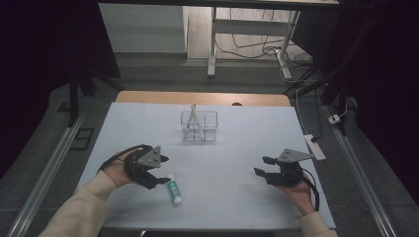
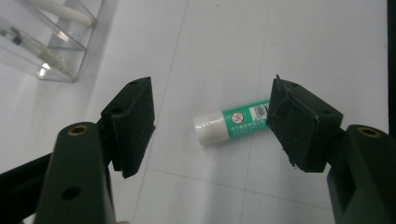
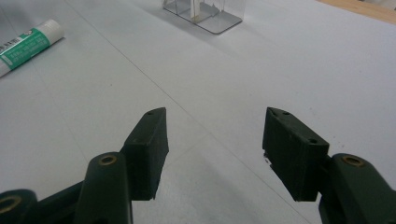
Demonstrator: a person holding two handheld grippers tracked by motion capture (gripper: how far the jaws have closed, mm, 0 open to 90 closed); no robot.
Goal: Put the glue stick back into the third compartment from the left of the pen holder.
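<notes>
A green glue stick with a white cap (image 1: 174, 191) lies flat on the pale table, near the front left. My left gripper (image 1: 164, 171) hovers just left of it, open, with nothing held. In the left gripper view the glue stick (image 2: 231, 123) lies on the table beyond the spread jaws of that gripper (image 2: 215, 121), its green end hidden behind the right jaw. My right gripper (image 1: 262, 165) rests open at the front right, far from the stick. The right gripper view has its jaws (image 3: 215, 149) wide apart over bare table, and the glue stick (image 3: 28, 44) at the upper left.
A clear plastic organizer (image 1: 199, 126) holding a white stick-like item stands at the table's middle back; it is also seen as the organizer (image 2: 44, 42) and the organizer (image 3: 201, 11). A white power strip (image 1: 314, 146) lies at the right edge.
</notes>
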